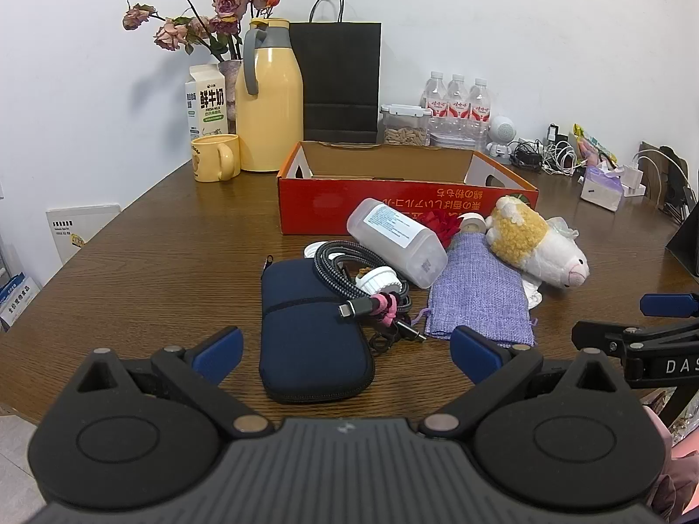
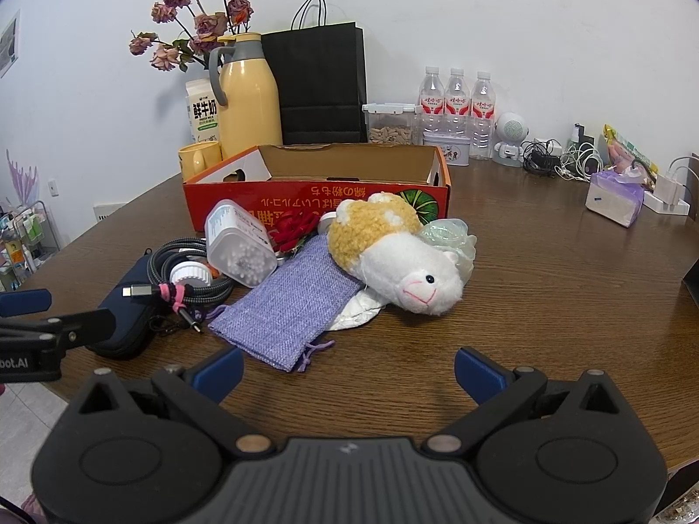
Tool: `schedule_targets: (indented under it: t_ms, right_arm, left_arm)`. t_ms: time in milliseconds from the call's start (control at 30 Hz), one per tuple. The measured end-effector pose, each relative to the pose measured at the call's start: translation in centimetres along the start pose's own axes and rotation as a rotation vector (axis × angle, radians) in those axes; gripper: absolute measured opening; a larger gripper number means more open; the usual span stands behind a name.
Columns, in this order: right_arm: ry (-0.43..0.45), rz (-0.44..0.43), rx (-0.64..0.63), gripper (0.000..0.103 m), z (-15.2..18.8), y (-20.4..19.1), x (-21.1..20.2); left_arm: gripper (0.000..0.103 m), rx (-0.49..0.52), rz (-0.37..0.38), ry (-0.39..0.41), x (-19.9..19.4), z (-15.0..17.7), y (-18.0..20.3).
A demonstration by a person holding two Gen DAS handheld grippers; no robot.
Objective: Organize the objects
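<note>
Wooden counter against a white wall: nothing is sorted yet, by my judgement. My left claw and right claw both hang spread wide, holding nothing. The red box looks bare inside. Left to move, heaped before it: navy pouch, coiled cable, clear bottle, purple sack, plush toy. Behind stand a yellow jug and 3 water bottles; the tangled heap itself hinders clean picks.
</note>
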State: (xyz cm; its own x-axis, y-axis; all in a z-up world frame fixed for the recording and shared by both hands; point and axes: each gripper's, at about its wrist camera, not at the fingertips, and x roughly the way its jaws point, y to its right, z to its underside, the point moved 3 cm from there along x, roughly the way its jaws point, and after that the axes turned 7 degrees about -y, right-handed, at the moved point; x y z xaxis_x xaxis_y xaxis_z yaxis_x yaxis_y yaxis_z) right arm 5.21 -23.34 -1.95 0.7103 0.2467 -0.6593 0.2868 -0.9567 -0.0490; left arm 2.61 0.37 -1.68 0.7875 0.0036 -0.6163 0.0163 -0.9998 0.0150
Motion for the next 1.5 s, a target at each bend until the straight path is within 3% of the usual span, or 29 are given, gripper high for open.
schedule_targets:
  t_ms: [1500]
  right_arm:
    - [0.001,-0.001,0.001,0.103,0.29,0.15,-0.28]
  left_arm:
    - [0.103,-0.002,-0.003,0.003,-0.06,0.00,0.01]
